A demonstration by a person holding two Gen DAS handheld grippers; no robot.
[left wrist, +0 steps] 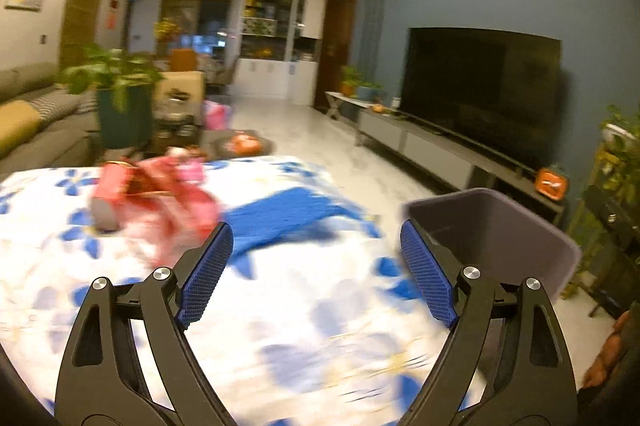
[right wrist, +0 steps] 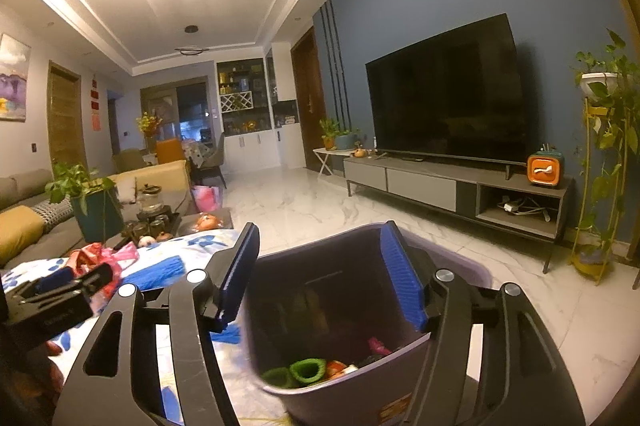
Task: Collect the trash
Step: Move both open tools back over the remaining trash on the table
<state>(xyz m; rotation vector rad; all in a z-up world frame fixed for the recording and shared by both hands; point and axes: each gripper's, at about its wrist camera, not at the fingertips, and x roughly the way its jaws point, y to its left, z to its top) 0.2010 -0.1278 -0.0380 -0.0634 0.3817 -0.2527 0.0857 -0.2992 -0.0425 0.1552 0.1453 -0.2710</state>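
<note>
- Left tool (left wrist: 316,258) gapes wide over the floral-cloth worktop (left wrist: 280,326), nothing between its blue pads (left wrist: 204,274).
- Ahead and to its left, a crumpled red-and-pink wrapper (left wrist: 160,201) lies on the cloth, blurred; a blue cloth (left wrist: 288,218) sits straight ahead.
- The grey bin (left wrist: 500,226) stands off its right finger, at the worktop's edge.
- Right tool (right wrist: 320,278) hangs open above the bin's mouth, empty, one finger outside the near rim.
- Green and pink scraps (right wrist: 308,370) lie in the bin's bottom.
- The left tool shows low to its left; a potted plant (right wrist: 96,205) and tea set stand beyond.
</note>
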